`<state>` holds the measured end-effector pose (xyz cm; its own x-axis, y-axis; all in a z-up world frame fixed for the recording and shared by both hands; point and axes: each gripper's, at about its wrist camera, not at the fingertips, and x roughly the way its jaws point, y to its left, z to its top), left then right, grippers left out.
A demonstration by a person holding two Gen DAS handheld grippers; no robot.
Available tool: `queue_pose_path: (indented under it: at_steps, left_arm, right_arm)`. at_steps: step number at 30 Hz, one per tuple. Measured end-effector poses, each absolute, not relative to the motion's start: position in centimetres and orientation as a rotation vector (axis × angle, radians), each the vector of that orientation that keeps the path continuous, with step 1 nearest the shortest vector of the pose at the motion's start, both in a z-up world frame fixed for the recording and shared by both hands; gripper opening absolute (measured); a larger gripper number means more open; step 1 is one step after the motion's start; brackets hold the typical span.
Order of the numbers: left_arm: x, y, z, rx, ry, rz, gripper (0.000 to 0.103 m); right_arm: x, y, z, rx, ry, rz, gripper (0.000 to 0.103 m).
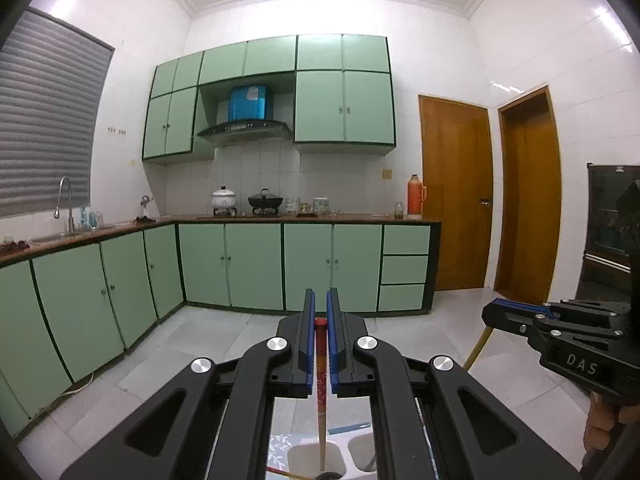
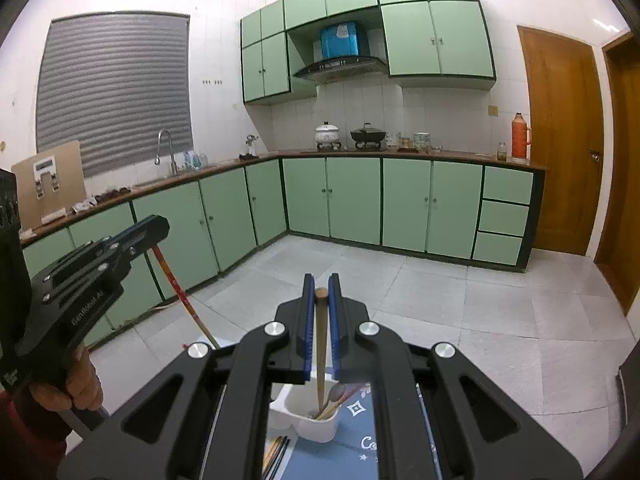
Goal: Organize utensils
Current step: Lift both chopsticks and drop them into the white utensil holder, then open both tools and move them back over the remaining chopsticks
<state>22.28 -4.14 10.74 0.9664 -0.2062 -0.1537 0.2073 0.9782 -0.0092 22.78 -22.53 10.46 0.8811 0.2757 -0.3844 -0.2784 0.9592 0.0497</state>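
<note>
a red-patterned chopstick (image 1: pixel 321 364) was clamped by the left gripper (image 1: pixel 321 312); a plain wooden chopstick (image 2: pixel 320 344) was clamped by the right gripper (image 2: pixel 321 292), the white holder (image 2: pixel 308 420) at 6 o'clock.

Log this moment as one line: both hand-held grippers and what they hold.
left hand-held gripper: shut on red-topped chopstick | right hand-held gripper: shut on plain wooden chopstick

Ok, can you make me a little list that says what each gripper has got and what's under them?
left gripper: shut on a red chopstick with a red top, hanging down
right gripper: shut on a plain wooden chopstick, hanging down
below: white holder with wooden utensils inside, on a blue mat
beside holder: more chopsticks lying on the mat
behind: kitchen with green cabinets
</note>
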Motion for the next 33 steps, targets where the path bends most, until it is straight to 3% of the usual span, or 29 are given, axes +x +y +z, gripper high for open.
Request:
queue_pose_path:
  at_steps: [15,18,23,29,33]
  left_arm:
    - [27.7,-3.0,2.6,0.000,0.356,-0.176,0.006]
    - [27.2,-2.7,2.3,-0.001,0.368,-0.177,0.012]
    - [24.9,-2.1,2.6,-0.006,0.346,-0.170,0.039]
    - [20.9,-1.2,3.1,-0.017,0.316,-0.157,0.059]
    - [18.1,-0.8,2.1,-0.020,0.317,-0.148,0.067]
  right_arm:
    - [26.7,-21.5,3.7,0.013,0.526,0.302,0.007]
    - [26.1,-21.5,3.4,0.020,0.528,0.300,0.012]
    - [23.7,-22.3,4.2,0.041,0.482,0.281,0.040]
    - [19.8,-24.0,4.7,0.077,0.419,0.219,0.080]
    - [16.9,-24.7,3.6,0.089,0.407,0.194,0.087]
